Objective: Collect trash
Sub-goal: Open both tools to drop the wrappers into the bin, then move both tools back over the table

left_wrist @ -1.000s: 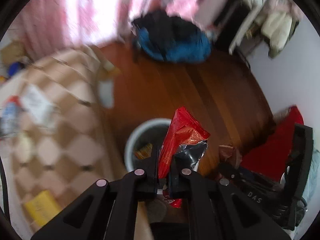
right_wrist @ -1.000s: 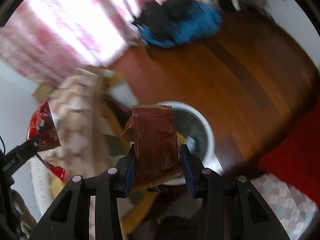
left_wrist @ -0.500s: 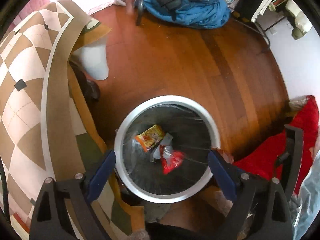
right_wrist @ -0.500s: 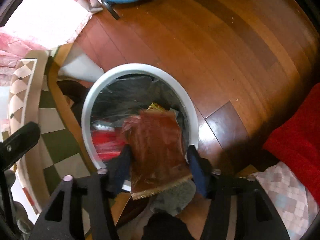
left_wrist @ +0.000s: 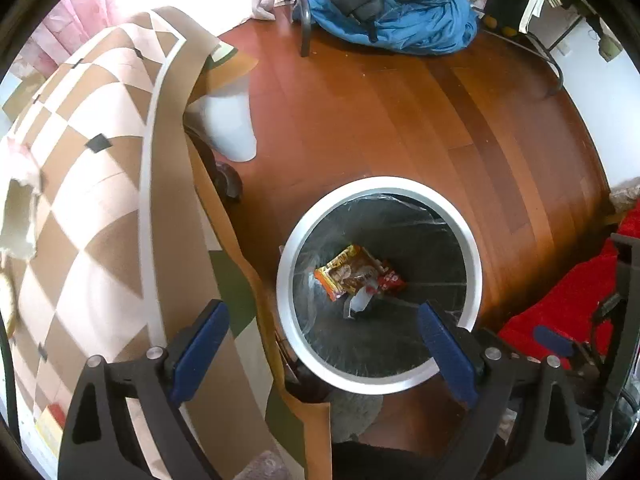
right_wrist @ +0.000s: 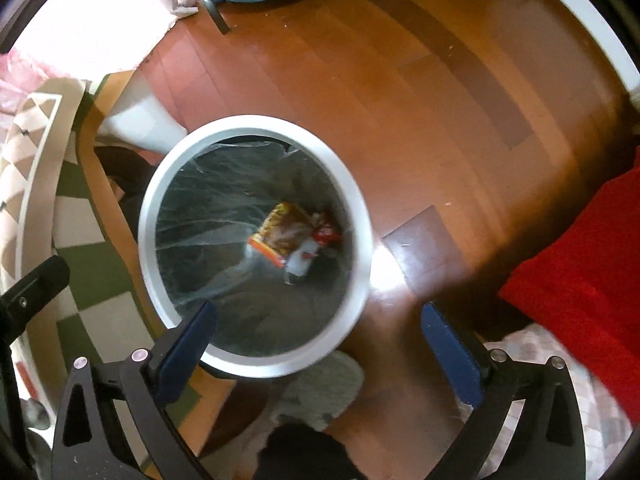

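A round white-rimmed trash bin [left_wrist: 476, 256] with a clear liner stands on the wood floor, seen from above. At its bottom lie an orange-brown snack wrapper [left_wrist: 344, 274] and a red wrapper [left_wrist: 390, 280]. My left gripper [left_wrist: 322, 338] is open and empty above the bin's near rim. In the right wrist view the bin [right_wrist: 360, 208] sits left of centre with the same wrappers [right_wrist: 282, 232] inside. My right gripper [right_wrist: 318, 334] is open and empty over the bin's near edge.
A table with a checked brown and cream cloth [left_wrist: 92, 184] is at the left, with crumpled paper [left_wrist: 18, 208] on it. A blue and black heap of clothes [left_wrist: 384, 8] lies on the far floor. A red blanket [right_wrist: 580, 264] is at the right. A grey slipper [right_wrist: 324, 392] is below.
Both grippers held wrappers over the bin a second ago. Both opened, the red and the brown wrapper fell into the bin, and both grippers are now wide open and empty.
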A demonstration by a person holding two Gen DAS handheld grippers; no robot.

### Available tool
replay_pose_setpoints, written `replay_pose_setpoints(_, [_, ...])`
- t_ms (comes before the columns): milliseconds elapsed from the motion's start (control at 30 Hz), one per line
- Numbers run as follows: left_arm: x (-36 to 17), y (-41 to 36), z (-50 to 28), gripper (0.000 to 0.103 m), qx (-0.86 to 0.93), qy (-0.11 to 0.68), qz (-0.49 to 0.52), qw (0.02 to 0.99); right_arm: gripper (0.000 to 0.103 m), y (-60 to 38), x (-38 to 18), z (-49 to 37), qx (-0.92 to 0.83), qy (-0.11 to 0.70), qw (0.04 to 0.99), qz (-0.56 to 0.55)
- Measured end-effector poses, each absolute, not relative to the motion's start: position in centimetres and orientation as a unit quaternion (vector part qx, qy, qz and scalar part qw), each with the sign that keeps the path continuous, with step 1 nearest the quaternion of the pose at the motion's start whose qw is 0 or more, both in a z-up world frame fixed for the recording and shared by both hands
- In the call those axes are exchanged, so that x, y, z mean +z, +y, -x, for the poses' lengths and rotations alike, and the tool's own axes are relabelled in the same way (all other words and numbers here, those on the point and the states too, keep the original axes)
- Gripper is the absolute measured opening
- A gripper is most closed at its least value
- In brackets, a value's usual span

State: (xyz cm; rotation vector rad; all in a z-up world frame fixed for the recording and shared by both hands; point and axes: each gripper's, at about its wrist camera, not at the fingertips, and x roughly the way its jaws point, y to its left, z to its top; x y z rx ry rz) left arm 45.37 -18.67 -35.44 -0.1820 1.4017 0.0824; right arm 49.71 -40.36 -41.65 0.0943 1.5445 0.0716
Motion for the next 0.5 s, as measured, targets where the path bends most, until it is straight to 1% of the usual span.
replay_pose_setpoints(167, [-32.6, -18.8, -43.9, 0.097, 0.04, 0.629, 0.079, 0.773, 0.103, -40.3, -38.7, -48.6, 0.023, 0.683, 0.73, -0.017])
replay_pose_setpoints(500, [-24.4, -17.9, -39.0, 0.097, 0.05, 0.575, 0.088, 0.812, 0.103, -40.1, -28.6, -44.8, 0.034, 0.634, 0.772, -0.028])
